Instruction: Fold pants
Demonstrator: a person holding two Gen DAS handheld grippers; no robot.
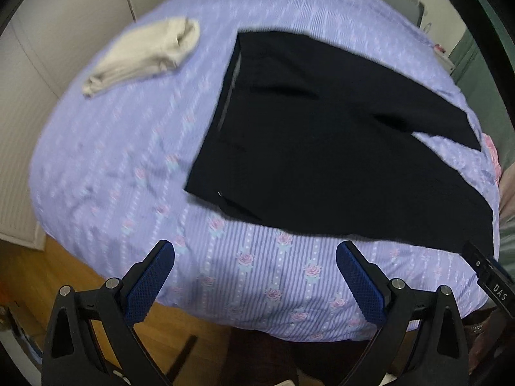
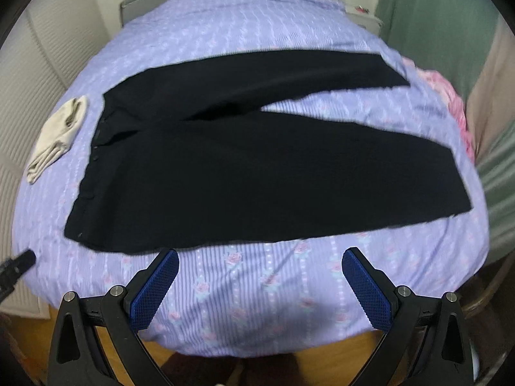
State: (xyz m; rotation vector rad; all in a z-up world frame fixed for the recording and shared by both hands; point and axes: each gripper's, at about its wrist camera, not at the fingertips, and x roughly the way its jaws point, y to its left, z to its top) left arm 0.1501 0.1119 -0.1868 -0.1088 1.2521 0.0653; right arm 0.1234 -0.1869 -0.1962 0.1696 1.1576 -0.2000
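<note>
Beige cloth (image 2: 58, 135) sits at the frame's left, just beside the waistband. Black pants (image 2: 257, 167) lie mid-frame on the bed (image 2: 257, 289), legs splayed rightward. Left gripper (image 1: 254, 276) and right gripper (image 2: 259, 276) gape wide, empty. Grabbing one layer would probably skew the fold.

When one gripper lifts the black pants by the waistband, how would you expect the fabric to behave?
The black pants lie flat and limp on the bedspread, so they would probably drape and sag. The two long legs are spread apart, so they would likely trail. The left gripper and the right gripper are both open.
</note>
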